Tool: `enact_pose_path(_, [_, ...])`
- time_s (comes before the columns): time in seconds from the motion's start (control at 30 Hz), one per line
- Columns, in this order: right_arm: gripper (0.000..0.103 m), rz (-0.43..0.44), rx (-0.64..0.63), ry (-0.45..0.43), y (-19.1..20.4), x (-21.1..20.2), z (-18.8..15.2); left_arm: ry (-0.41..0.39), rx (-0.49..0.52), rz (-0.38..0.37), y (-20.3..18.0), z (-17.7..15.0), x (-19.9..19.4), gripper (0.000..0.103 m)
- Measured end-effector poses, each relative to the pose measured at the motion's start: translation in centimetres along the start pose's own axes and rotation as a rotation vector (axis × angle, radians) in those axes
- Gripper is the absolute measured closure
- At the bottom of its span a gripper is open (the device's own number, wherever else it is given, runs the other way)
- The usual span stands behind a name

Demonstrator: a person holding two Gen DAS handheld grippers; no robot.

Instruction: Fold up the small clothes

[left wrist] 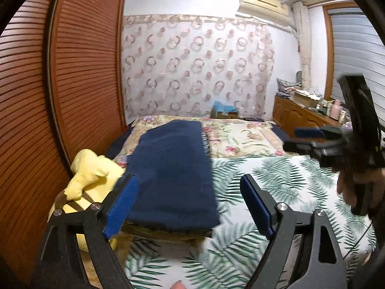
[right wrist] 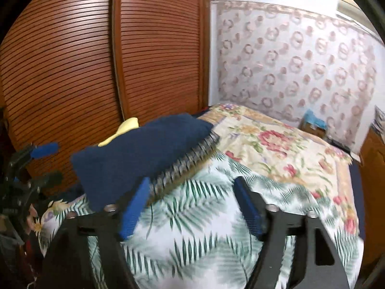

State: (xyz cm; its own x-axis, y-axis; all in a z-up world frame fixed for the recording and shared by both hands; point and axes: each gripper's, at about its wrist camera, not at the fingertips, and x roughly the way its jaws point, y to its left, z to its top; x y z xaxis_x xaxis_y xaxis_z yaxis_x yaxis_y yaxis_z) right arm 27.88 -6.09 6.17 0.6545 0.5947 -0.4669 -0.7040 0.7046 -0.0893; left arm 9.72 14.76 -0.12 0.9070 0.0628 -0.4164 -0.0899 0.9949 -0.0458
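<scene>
Folded navy garment [left wrist: 173, 180] lies flat on the leaf-print sheet [left wrist: 276, 192], atop a stack; left gripper [left wrist: 190, 204] spread wide, nothing pinched, garment just ahead between its fingers; right gripper [right wrist: 190, 207] also spread, garment at its left finger.

1. This is a bedroom in a home: a bed [left wrist: 243, 134] with a flowered quilt fills the middle of the frame.
2. A slatted wooden wardrobe [left wrist: 79, 67] stands along the left side.
3. A patterned curtain [left wrist: 197, 65] hangs on the far wall.
4. An air conditioner [left wrist: 263, 1] sits in the upper right.
5. A wooden dresser [left wrist: 298, 115] crowded with small items stands at the right.
</scene>
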Motion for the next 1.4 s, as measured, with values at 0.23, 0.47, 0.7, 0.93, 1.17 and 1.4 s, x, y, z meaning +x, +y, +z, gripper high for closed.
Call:
enact_pose_path(0.23, [0.022,-0.154,0.115,-0.038,1.4,-3.8,-2.9,-0.001,0.032,-0.034,-4.1,-0.2,-1.2,0.016])
enact_pose_path(0.47, [0.022,-0.306,0.198,-0.118,3.3,-8.7,-5.0,-0.023,0.055,-0.098,-7.7,0.3,-2.7,0.016])
enact_pose_path(0.7, [0.022,-0.376,0.250,-0.186,5.3,-11.5,-5.7,-0.034,0.069,-0.124,-10.0,1.2,-3.7,0.016])
enact_pose_path(0.93, [0.022,-0.407,0.257,-0.207,7.8,-10.9,-6.8,-0.033,0.068,-0.124,-10.7,1.0,-3.7,0.016])
enact_pose_path(1.17, [0.022,-0.427,0.266,-0.215,8.7,-11.3,-8.9,-0.038,0.070,-0.121,-11.0,1.0,-3.8,0.016])
enact_pose_path(1.4, [0.022,-0.440,0.264,-0.215,9.2,-12.3,-10.0,-0.043,0.069,-0.117,-11.3,1.1,-3.8,0.016])
